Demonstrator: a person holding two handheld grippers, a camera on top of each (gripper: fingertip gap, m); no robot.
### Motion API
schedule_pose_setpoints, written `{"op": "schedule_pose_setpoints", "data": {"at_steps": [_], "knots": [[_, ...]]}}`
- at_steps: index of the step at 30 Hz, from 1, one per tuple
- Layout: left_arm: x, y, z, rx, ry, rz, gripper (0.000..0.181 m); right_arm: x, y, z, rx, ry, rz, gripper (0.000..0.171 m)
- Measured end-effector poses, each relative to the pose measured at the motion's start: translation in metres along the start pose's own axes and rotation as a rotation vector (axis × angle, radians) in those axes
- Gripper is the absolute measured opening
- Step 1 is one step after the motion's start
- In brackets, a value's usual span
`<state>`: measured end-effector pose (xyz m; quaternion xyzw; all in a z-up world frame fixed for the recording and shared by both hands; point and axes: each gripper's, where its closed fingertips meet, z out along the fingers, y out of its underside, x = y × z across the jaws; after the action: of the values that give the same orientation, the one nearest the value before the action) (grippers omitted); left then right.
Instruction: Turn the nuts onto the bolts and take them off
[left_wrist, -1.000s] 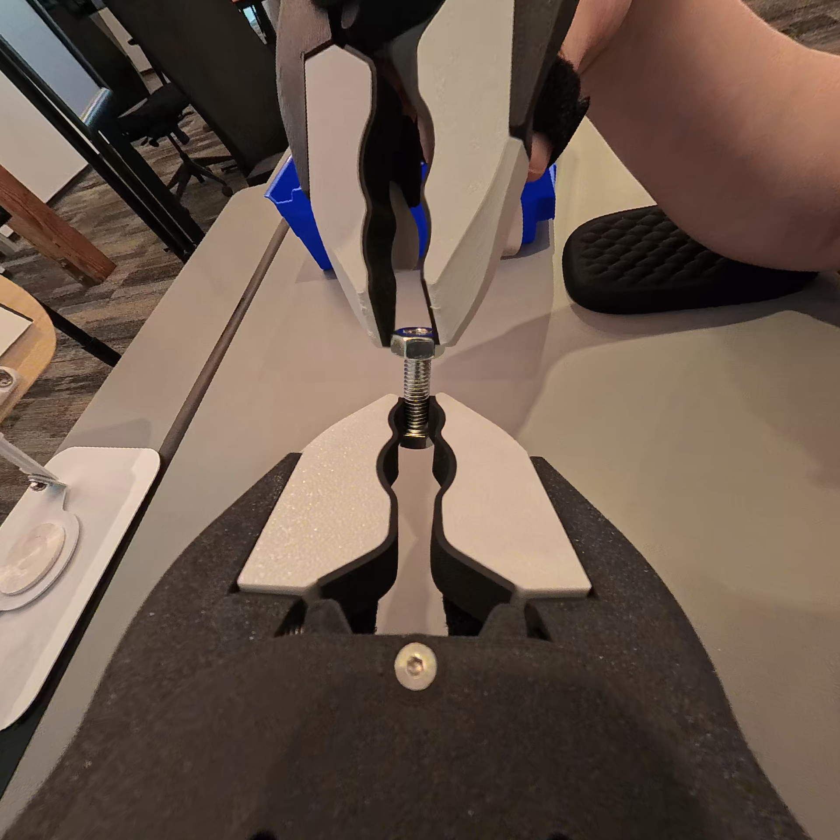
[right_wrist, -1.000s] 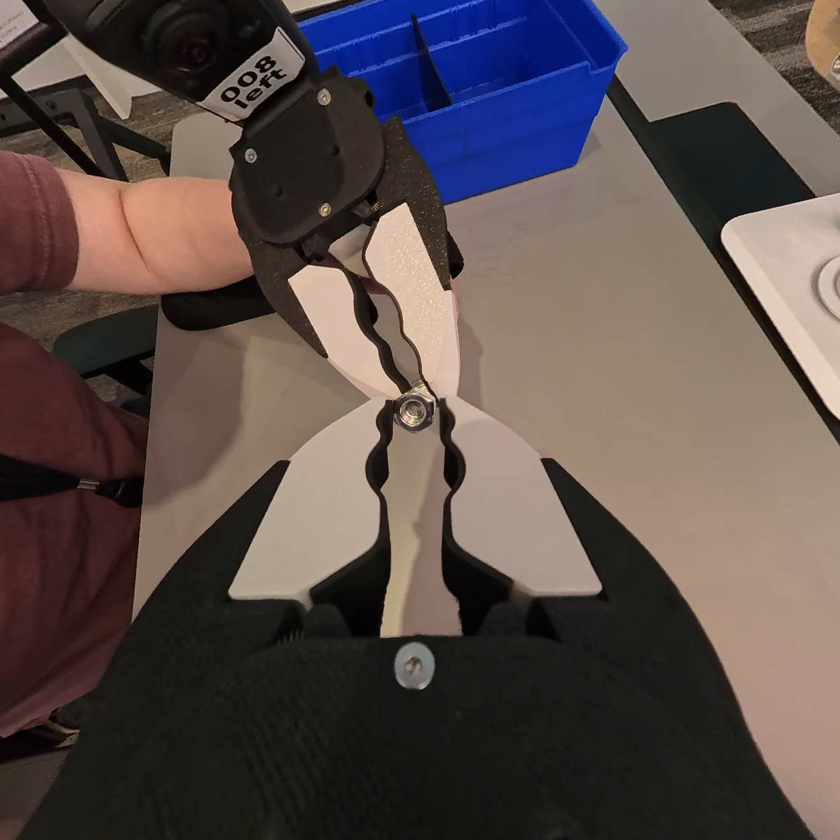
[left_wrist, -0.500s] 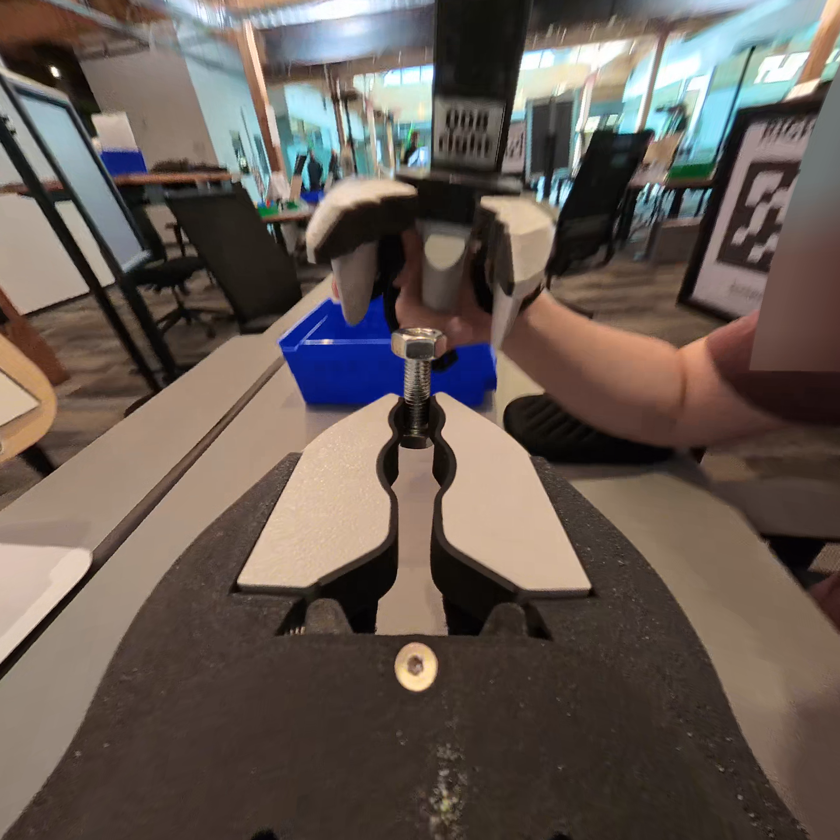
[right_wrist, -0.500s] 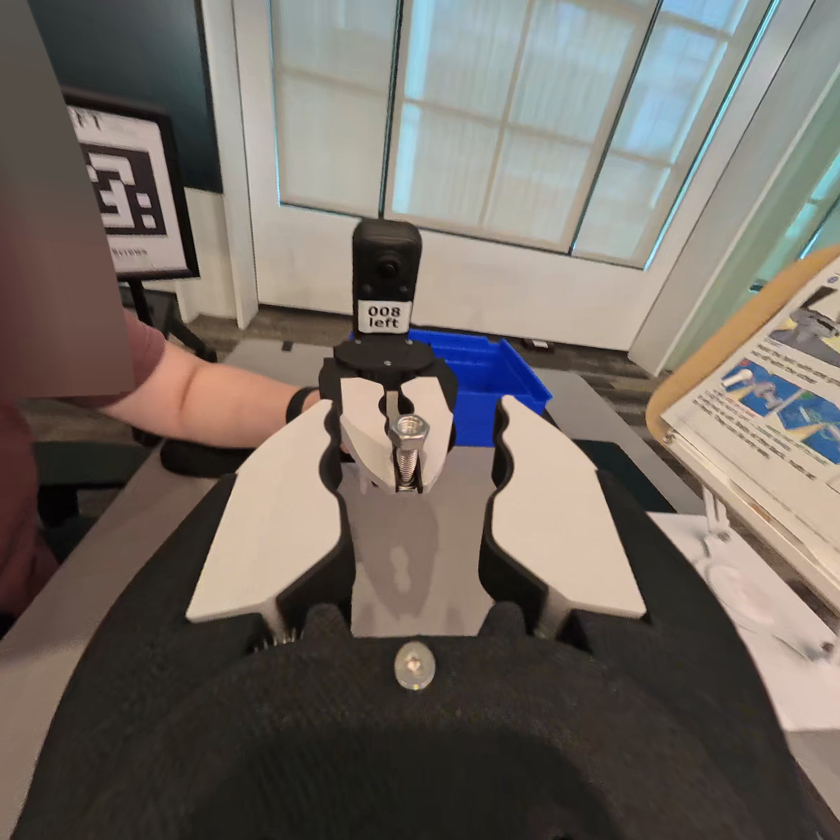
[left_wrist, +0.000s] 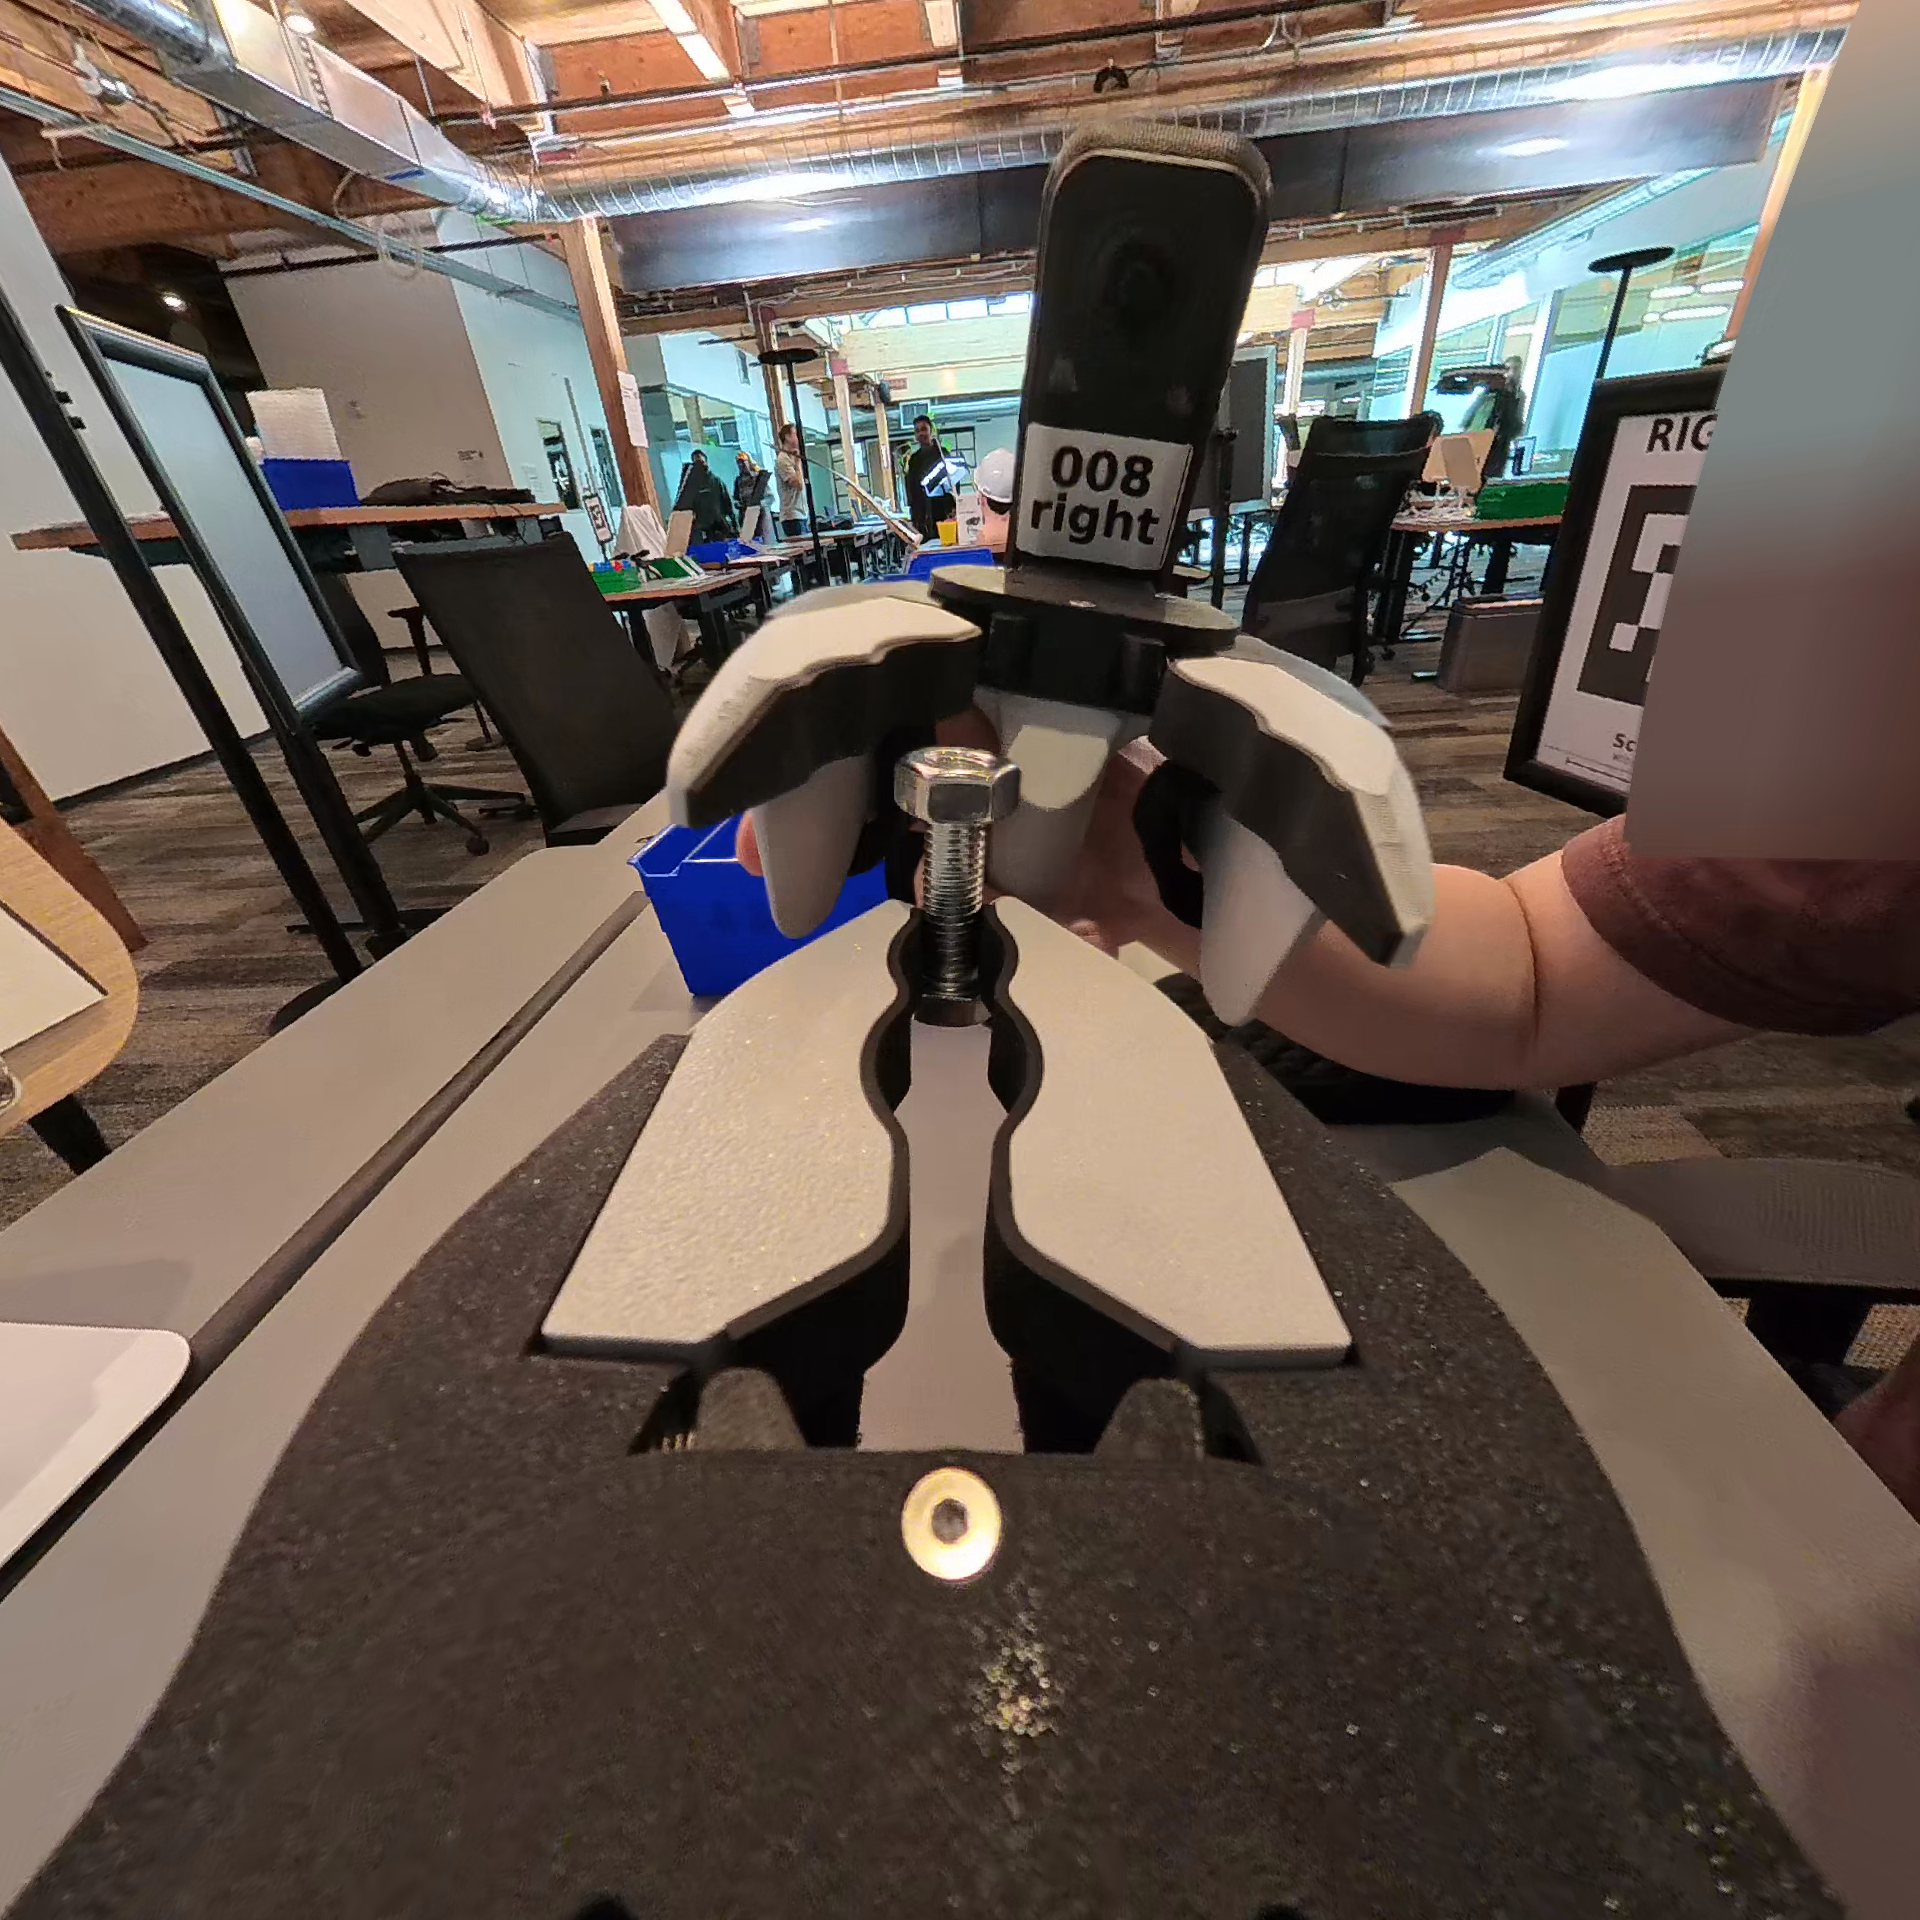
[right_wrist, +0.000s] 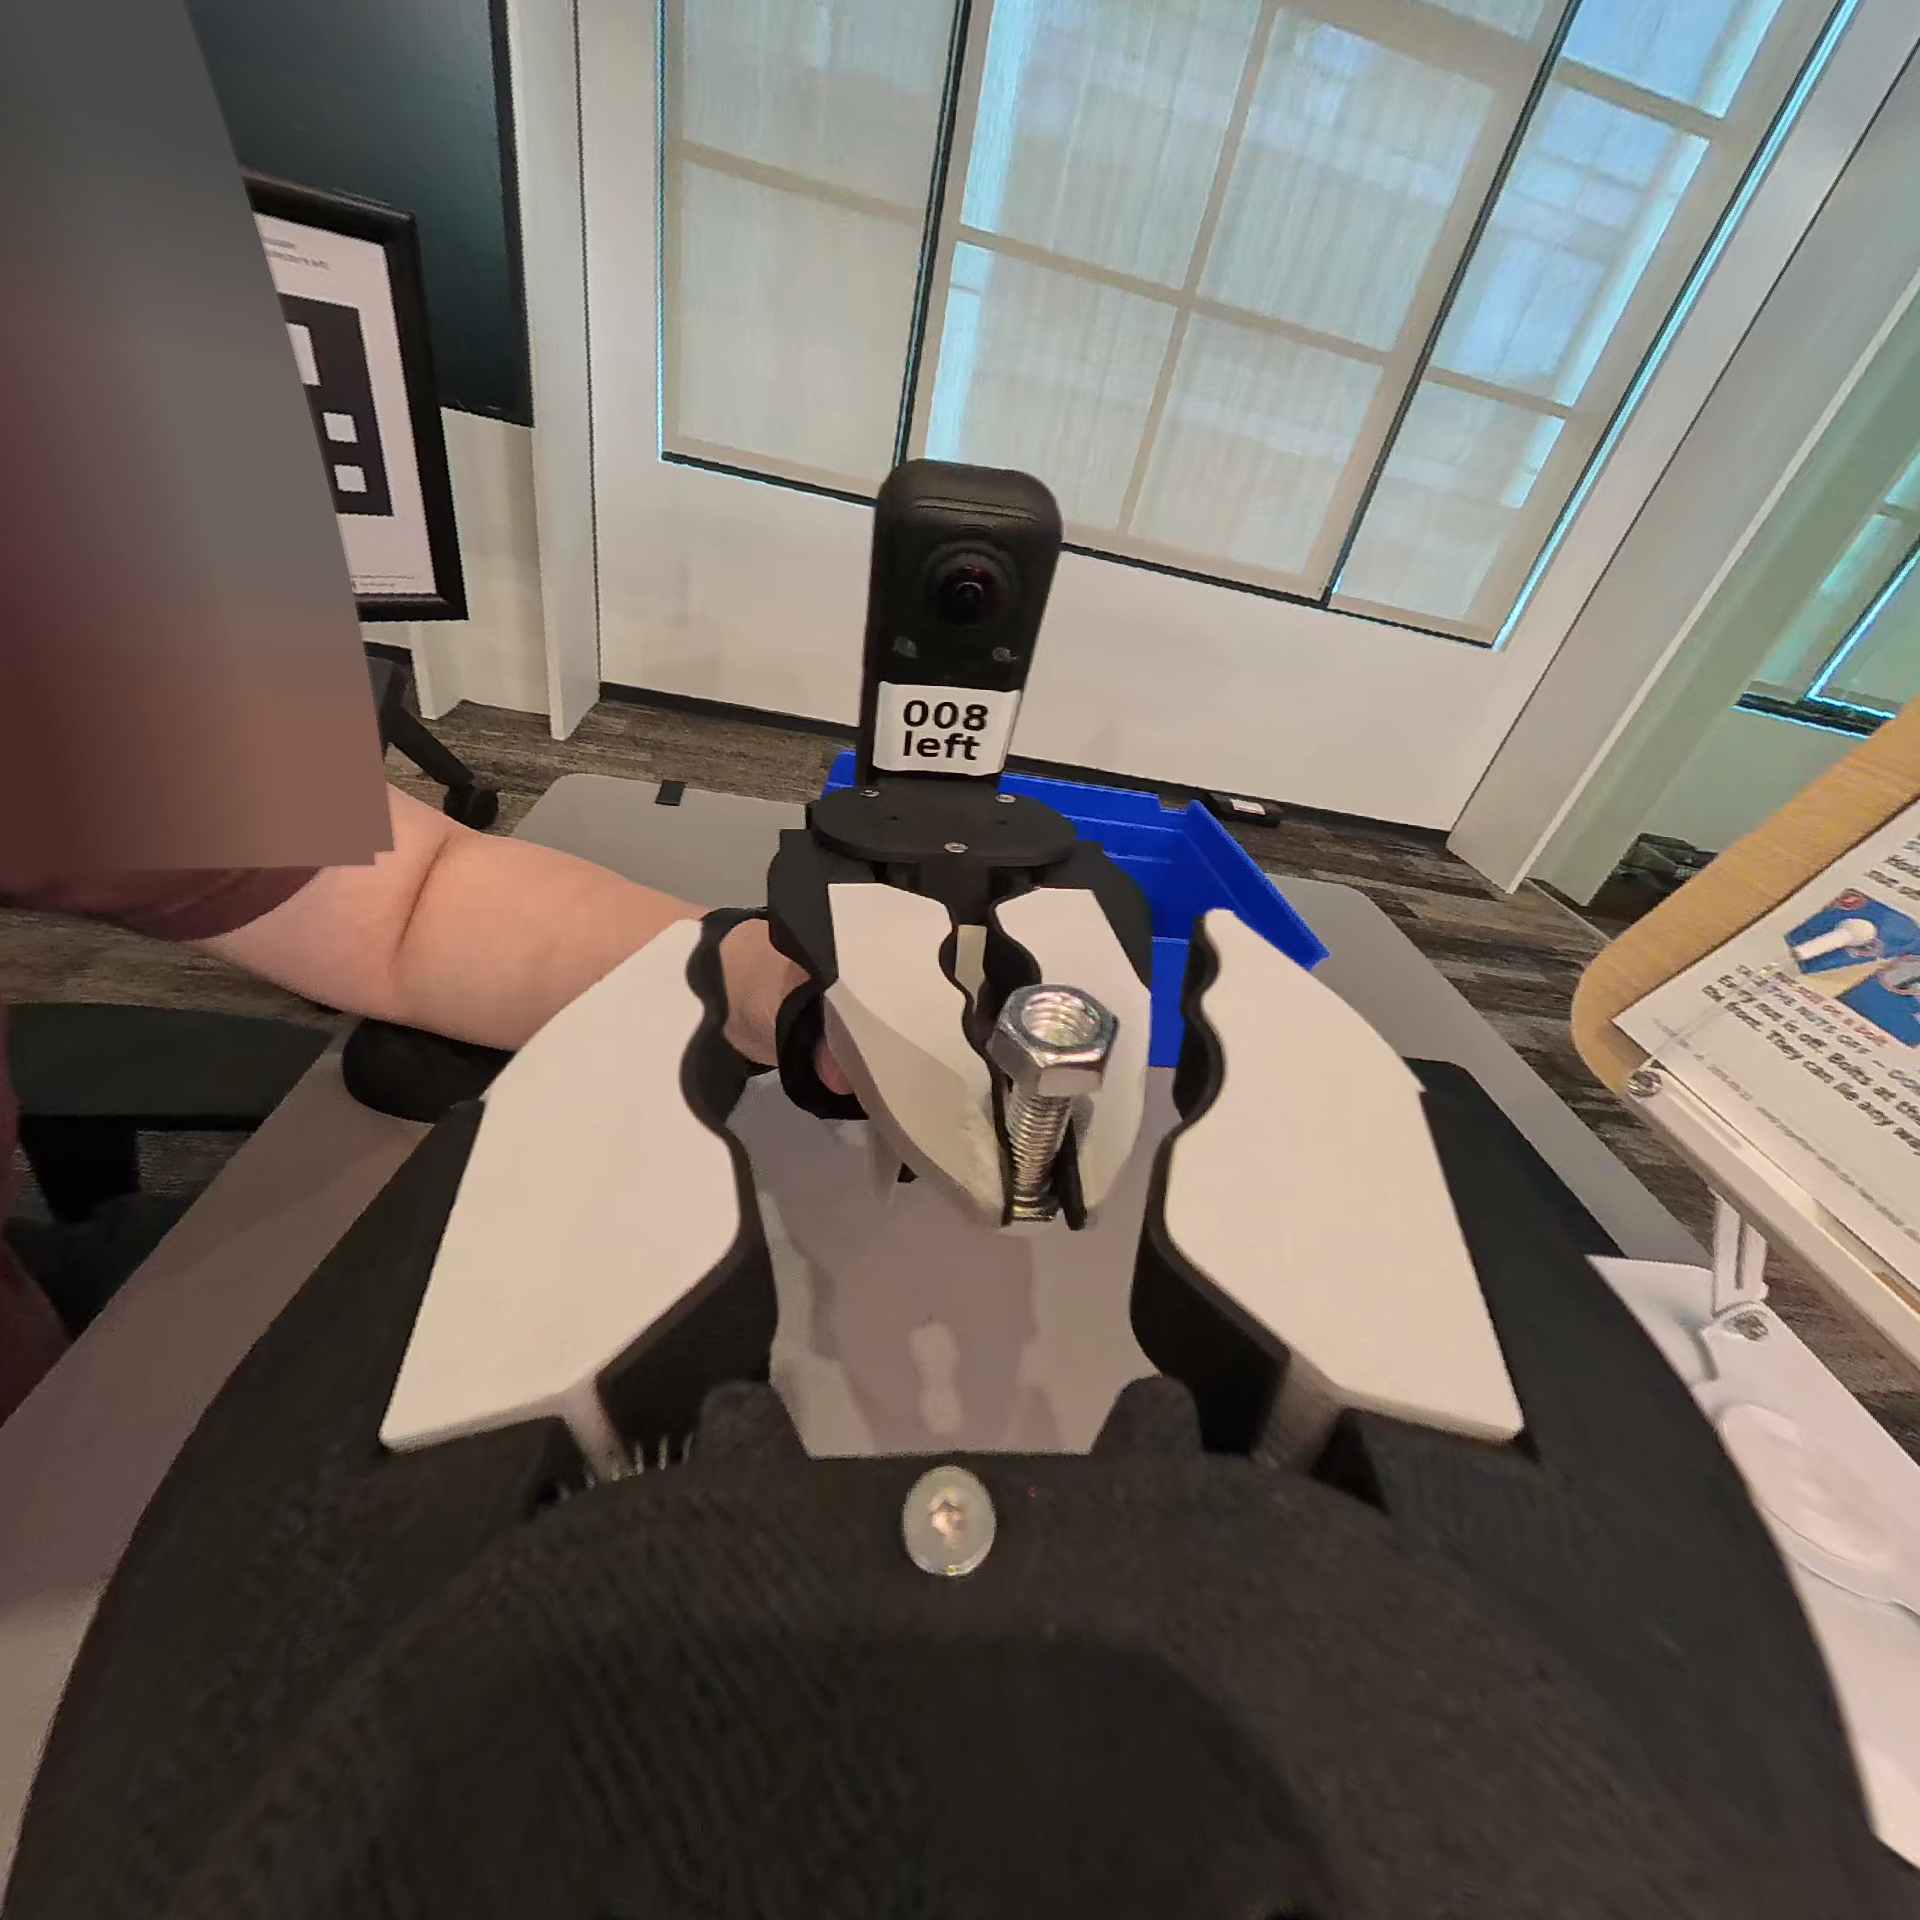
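Observation:
A silver bolt (left_wrist: 951, 883) stands upright between the tips of my left gripper (left_wrist: 951, 920), which is shut on its lower end. A hex nut (left_wrist: 956, 795) sits at the bolt's top end. My right gripper (left_wrist: 1023, 935) faces me just behind the bolt, open and empty, one finger on each side of it. In the right wrist view my right gripper (right_wrist: 956, 935) is wide open. My left gripper (right_wrist: 1029, 1221) holds the bolt (right_wrist: 1039, 1153) with the nut (right_wrist: 1055, 1039) between and beyond the right fingers (right_wrist: 582, 1195), apart from them.
A blue bin (left_wrist: 717, 914) stands on the grey table (left_wrist: 416, 1122) behind the grippers; it also shows in the right wrist view (right_wrist: 1195, 862). A black arm pad (left_wrist: 1351, 1081) lies under the person's forearm. An instruction sheet (right_wrist: 1818, 1039) on a white stand is at the right.
My right gripper has let go of the nut, opened wide and drawn back. Both grippers have tilted from pointing down at the table to level. The left gripper still holds the bolt.

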<state>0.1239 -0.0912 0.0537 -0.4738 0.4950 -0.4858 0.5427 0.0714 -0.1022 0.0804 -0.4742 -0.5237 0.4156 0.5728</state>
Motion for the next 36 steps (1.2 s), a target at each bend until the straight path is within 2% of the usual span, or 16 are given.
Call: {"op": "schedule_pose_setpoints", "data": {"at_steps": [30, 36], "knots": [[-0.021, -0.008, -0.014, 0.037, -0.107, -0.004, 0.009, 0.004, 0.002, -0.005, -0.044, 0.031, -0.046, 0.087], [-0.011, -0.005, -0.008, 0.019, -0.051, 0.001, 0.009, 0.005, 0.0, -0.002, -0.015, 0.043, -0.015, 0.091]]}}
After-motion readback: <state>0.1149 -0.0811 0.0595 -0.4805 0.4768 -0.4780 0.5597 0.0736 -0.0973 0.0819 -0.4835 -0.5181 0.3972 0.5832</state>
